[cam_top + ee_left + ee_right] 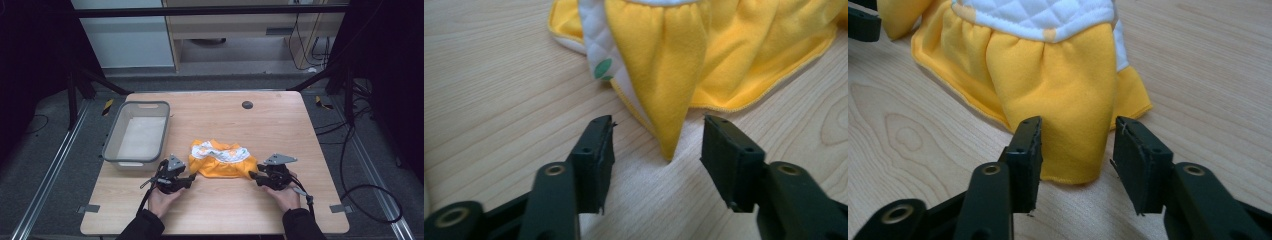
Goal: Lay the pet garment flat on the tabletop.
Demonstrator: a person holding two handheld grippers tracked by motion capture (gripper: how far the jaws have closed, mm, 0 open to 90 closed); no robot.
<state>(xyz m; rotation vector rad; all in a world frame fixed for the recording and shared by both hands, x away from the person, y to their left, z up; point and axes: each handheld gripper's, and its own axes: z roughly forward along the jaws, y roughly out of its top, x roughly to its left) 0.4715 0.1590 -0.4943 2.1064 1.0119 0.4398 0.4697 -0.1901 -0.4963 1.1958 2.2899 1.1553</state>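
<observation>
A small yellow garment [222, 159] with a white quilted top lies crumpled at the middle front of the wooden table [280, 125]. My left gripper [191, 177] is open at its left corner. In the left gripper view a pointed yellow fold [672, 100] hangs down between the spread jaws of that gripper [658, 145], touching neither. My right gripper [251, 176] is open at the garment's right end. In the right gripper view a rounded yellow hem [1068, 105] sits between that gripper's [1077, 145] parted jaws.
A grey plastic tub [136, 133] stands on the left side of the table, just behind my left hand. A dark round cap [247, 104] marks the far middle. Cables [360, 165] trail on the floor to the right of the table.
</observation>
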